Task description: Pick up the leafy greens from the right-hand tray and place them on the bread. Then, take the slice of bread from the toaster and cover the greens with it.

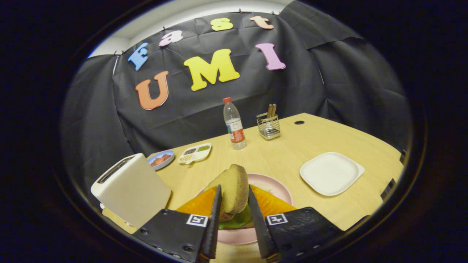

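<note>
Bread slice pinched in the gripper above the greens

The gripper (234, 204) has both fingers pressed on the slice of bread (231, 190), held tilted between them. Just below it lie the leafy greens (237, 220), on the pink plate (278, 188). The toaster (129, 188) stands to the fingers' left, the white tray (331, 173) ahead to their right.

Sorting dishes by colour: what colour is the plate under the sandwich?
Pink plate, gripper view; fingers grip the bread slice.
</note>
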`<action>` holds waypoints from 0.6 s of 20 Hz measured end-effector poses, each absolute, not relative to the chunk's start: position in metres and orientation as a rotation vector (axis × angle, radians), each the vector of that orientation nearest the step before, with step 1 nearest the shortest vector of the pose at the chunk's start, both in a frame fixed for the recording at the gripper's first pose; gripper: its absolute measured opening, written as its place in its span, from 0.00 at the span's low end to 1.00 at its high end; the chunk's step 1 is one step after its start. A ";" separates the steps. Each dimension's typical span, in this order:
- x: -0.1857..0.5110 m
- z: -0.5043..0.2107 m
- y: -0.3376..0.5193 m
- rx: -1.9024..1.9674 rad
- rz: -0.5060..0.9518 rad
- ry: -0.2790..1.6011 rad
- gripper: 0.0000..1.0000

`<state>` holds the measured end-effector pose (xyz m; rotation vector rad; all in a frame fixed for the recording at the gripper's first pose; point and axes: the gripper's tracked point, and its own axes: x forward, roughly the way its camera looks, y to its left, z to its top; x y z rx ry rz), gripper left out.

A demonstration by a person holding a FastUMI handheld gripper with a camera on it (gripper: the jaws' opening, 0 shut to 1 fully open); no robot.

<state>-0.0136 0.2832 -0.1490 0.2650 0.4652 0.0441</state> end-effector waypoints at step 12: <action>-0.012 -0.057 0.223 0.117 0.045 0.195 0.94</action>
